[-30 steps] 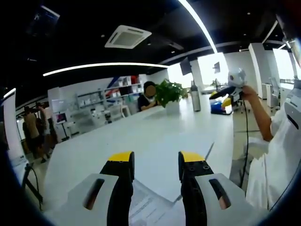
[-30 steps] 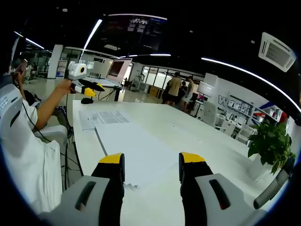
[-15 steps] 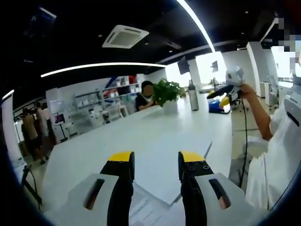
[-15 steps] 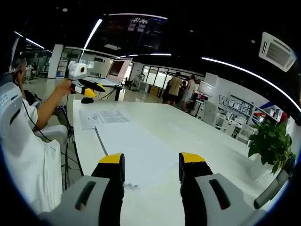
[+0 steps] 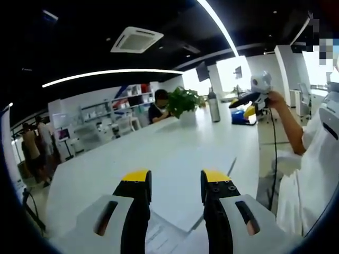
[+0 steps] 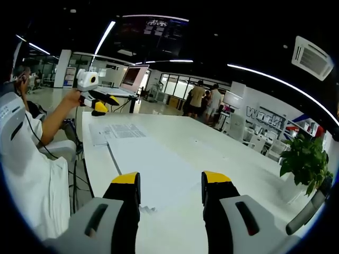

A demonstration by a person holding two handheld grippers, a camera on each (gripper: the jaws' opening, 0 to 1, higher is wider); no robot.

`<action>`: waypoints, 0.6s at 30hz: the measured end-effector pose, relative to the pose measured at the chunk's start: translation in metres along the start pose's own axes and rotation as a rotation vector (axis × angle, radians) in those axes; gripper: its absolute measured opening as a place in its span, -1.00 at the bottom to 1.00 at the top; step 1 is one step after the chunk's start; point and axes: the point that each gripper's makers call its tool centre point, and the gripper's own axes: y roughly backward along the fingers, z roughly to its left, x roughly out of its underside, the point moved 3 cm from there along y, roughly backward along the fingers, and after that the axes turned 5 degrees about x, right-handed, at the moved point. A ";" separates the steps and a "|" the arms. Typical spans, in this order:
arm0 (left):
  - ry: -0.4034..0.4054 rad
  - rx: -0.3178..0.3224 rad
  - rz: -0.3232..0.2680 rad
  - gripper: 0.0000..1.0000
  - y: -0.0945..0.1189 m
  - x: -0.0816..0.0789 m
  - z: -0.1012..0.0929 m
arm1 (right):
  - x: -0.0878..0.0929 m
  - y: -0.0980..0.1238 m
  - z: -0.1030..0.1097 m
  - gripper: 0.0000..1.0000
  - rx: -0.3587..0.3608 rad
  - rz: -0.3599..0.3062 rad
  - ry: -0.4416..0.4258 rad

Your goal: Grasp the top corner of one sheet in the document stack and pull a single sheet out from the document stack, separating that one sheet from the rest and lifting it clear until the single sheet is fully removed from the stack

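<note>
While both grippers hover low over the white table (image 5: 175, 153), neither touches any paper. In the left gripper view, the left gripper (image 5: 175, 182) points level along the tabletop, its yellow-tipped fingers (image 5: 136, 177) set apart with nothing between them. Just below and between them lies a printed sheet (image 5: 159, 238), its corner near the view's bottom, resting on a large blank sheet (image 5: 185, 190) that stretches ahead. Farther along the table stand a potted plant (image 5: 183, 103) and a tall bottle (image 5: 214, 106), with a seated person (image 5: 158, 106) behind the plant. On the right a person in white (image 5: 312, 159) raises a hand (image 5: 275, 98) holding another gripper device (image 5: 254, 92) in the air, well apart from the table.

In the right gripper view, the right gripper (image 6: 170, 184) also points level over the table, fingers (image 6: 217, 180) parted and empty. The document stack (image 6: 151, 166) lies flat directly ahead of them, its near edge between the fingertips. Beyond it lies a printed page (image 6: 116, 132) near the table's far corner.
</note>
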 end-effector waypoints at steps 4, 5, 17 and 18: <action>-0.006 0.006 0.006 -0.24 -0.003 0.001 -0.002 | 0.000 0.000 0.000 -0.08 0.000 -0.002 0.001; -0.007 0.008 0.007 -0.24 -0.003 0.001 -0.003 | -0.001 0.000 0.000 -0.08 0.001 -0.002 0.000; -0.014 0.025 0.016 -0.24 -0.010 0.001 -0.008 | -0.001 0.000 -0.001 -0.08 -0.001 -0.001 0.001; -0.014 0.026 0.016 -0.24 -0.010 0.002 -0.008 | -0.001 0.000 -0.001 -0.08 -0.001 -0.001 0.002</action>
